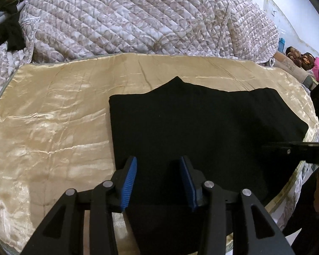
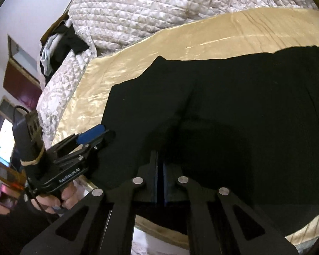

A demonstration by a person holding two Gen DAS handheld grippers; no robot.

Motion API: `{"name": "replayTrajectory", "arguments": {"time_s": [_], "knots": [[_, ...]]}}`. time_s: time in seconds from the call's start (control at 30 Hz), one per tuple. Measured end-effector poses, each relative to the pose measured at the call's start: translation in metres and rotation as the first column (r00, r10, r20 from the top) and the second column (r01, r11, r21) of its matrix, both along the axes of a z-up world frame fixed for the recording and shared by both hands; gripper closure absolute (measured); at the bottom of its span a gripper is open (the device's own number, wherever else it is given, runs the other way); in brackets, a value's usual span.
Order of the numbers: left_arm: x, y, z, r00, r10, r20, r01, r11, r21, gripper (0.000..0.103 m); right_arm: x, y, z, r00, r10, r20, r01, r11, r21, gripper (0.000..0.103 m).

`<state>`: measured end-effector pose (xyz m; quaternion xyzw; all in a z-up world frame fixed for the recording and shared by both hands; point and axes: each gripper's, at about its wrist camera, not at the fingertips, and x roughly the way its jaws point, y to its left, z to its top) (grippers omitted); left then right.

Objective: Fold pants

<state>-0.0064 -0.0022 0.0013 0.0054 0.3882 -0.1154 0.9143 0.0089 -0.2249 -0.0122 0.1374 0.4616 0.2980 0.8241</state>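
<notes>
black pants (image 1: 202,123) lie centre frame on the gold satin sheet (image 1: 53,116) of the bed, already folded into a thick, roughly rectangular slab; one pointed corner sticks up at the far edge. looks mostly done, maybe one last fold or tidy left. left hand-held gripper (image 1: 158,170) is wide apart, blue ribbed pads empty, hovering at the near edge. right hand-held gripper (image 2: 160,182) has its jaws pressed together; can't tell if cloth is pinched. matte knit against glossy wrinkled satin; quilted floral blanket (image 1: 127,17) heaped along the top.
</notes>
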Motion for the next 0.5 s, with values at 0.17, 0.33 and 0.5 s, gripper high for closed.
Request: {"name": "replayTrajectory", "arguments": {"time_s": [0.17, 0.33, 0.5], "knots": [[0.000, -0.001, -0.001, 1.000, -0.003, -0.002, 0.003, 1.000, 0.000, 0.057, -0.005, -0.008, -0.005, 0.999, -0.036, -0.002, 0.036, 0.999, -0.024, 0.101], [0.007, 0.009, 0.009, 1.000, 0.019, 0.003, -0.019, 0.999, -0.037, 0.057, -0.011, -0.013, 0.010, 0.993, -0.094, 0.069, 0.099, 0.993, -0.069, 0.099], [0.039, 0.022, 0.005, 0.997, 0.065, -0.048, -0.069, 0.992, -0.105, 0.057, 0.003, 0.002, 0.028, 0.985, -0.070, 0.156, 0.087, 0.991, -0.105, 0.099]]}}
